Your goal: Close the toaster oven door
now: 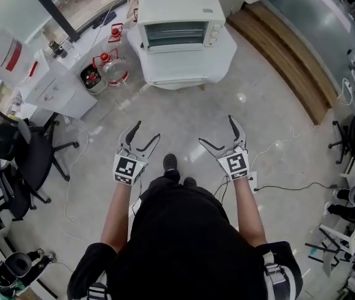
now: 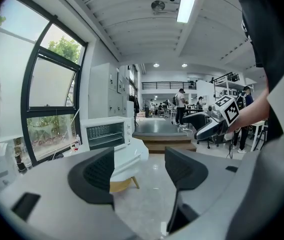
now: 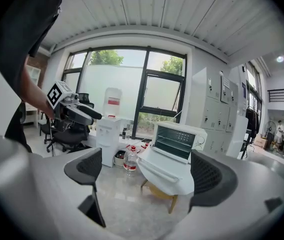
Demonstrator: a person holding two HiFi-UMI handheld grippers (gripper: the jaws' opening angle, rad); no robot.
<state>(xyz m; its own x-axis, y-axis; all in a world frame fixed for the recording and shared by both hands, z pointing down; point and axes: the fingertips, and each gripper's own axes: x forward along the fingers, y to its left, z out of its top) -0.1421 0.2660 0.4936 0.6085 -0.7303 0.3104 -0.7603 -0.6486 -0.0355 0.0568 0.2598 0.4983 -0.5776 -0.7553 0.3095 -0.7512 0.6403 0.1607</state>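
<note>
Standing on the glossy floor (image 1: 184,114), well short of the oven, person holds both grippers out in front. Far left: black office chair (image 1: 15,158), white cabinet (image 1: 55,86) by the window, water jugs (image 1: 114,69) on the floor just beside it. Left gripper (image 1: 146,131) is spread, nothing between its jaws, hanging over bare floor. Far centre: white toaster oven (image 1: 177,20) sits on a low round white tabletop (image 1: 221,58); its door (image 3: 168,169) is dropped open, lying out flat toward the person, racks visible inside. Right gripper (image 1: 217,132) is also spread and empty, level with the left one. Far right: wooden step (image 1: 284,49); near right, a black cable (image 1: 284,187) across the floor.
</note>
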